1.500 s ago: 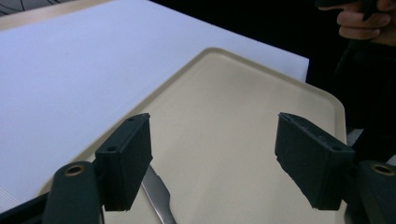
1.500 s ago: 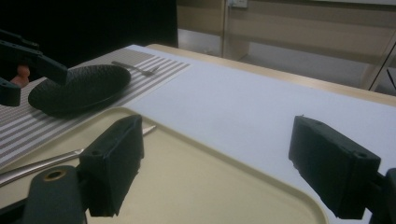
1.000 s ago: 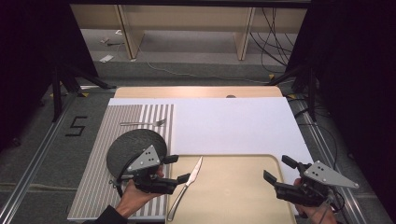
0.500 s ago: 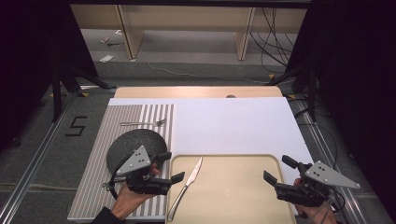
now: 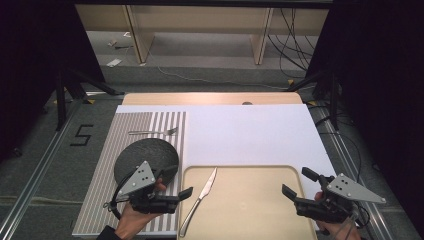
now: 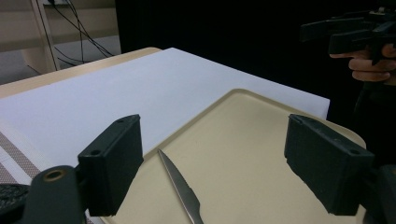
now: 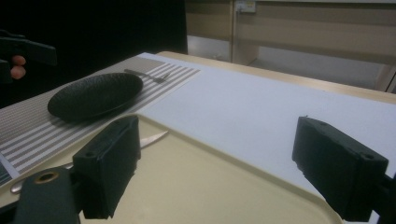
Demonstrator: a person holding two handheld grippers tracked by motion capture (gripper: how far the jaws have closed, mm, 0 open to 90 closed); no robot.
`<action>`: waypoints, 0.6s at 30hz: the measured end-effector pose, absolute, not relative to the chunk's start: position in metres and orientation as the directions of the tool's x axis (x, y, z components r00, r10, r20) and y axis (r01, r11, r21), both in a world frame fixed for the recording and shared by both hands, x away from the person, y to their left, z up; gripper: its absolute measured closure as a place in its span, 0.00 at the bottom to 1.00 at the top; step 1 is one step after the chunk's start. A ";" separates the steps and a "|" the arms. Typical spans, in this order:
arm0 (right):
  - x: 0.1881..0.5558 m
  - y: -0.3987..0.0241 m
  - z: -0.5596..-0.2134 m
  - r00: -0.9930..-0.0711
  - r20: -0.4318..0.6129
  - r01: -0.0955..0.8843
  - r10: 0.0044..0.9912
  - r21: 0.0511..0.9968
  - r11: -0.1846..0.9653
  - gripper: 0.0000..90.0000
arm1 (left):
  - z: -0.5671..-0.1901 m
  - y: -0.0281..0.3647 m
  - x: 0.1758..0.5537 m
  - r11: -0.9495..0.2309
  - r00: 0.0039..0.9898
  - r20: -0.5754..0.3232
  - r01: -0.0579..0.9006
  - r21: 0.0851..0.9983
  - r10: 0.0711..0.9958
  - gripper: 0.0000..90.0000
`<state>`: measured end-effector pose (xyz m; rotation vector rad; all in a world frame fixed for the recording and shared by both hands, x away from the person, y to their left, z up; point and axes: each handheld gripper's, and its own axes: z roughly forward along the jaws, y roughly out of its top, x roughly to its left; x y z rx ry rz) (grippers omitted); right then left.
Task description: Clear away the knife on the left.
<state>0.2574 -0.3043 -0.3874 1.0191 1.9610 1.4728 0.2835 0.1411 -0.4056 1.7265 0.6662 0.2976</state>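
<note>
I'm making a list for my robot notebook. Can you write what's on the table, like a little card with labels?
knife: lies on the beige tray, at its left edge, tip pointing away from the person
plate: black, on the striped mat, left of the tray
fork: on the mat, beyond the plate
left gripper: open, holding nothing, near the knife
right gripper: open, holding nothing, at the tray's right edge

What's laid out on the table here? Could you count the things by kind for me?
Plates: 1, a black plate
Forks: 1, a fork
Knives: 1, a knife
Trays: 1, a beige tray
Mats: 1, a striped mat
White sheets: 1, a white sheet
Total: 6
</note>
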 end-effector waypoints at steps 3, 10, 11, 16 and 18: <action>0.257 -0.304 -0.387 -0.607 0.058 0.276 0.792 0.951 0.142 0.18 | -0.407 0.140 0.283 -0.135 0.803 -0.155 0.280 0.950 0.576 0.21; 0.257 -0.304 -0.388 -0.610 0.060 0.276 0.790 0.951 0.140 0.18 | -0.407 0.139 0.284 -0.141 0.807 -0.155 0.282 0.949 0.570 0.21; 0.257 -0.303 -0.388 -0.610 0.060 0.276 0.790 0.951 0.140 0.18 | -0.407 0.139 0.284 -0.139 0.806 -0.155 0.281 0.950 0.571 0.21; 0.257 -0.303 -0.388 -0.612 0.059 0.275 0.789 0.951 0.143 0.18 | -0.407 0.139 0.285 -0.144 0.808 -0.157 0.285 0.948 0.568 0.21; 0.257 -0.303 -0.388 -0.612 0.058 0.275 0.789 0.951 0.144 0.18 | -0.408 0.139 0.285 -0.146 0.808 -0.157 0.287 0.947 0.568 0.21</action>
